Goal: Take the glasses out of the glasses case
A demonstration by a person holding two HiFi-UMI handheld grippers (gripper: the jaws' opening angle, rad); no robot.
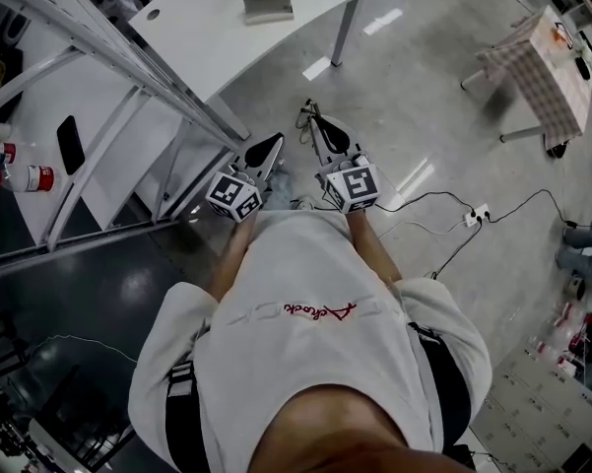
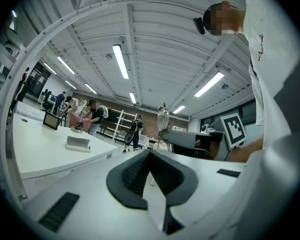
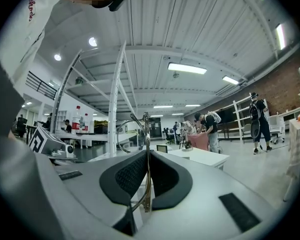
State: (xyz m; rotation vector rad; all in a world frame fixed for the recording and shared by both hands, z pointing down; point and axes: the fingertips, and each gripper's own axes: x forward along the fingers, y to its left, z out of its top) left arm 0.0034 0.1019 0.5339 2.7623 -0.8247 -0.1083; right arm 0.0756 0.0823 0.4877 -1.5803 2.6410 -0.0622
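Stands on the grey floor and holds both tools low, just in front of the white shirt, pointed toward the far side. Grips the left gripper and the right gripper side by side, near each other but apart.

Pinches the glasses with the right gripper: dark pads pressed on the thin metal frame, which runs upright through the seam between them and rises above the tips. From the head view, shows the glasses sticking out past the far end of that gripper, over the floor and clear of any table. From the left gripper view, catches one lens of the glasses to the right of centre, held up in the air.

Presses the left gripper together at the tips, with nothing between its pads.

Leaves the glasses case well apart from both grippers, lying on the white table at the far side; seen again as a pale box, the glasses case, on that white table to the left.

Faces a metal frame at far left, with bottles and a dark phone on the surface beneath. Has a checked-cloth table at far right and cables on the floor to the right.
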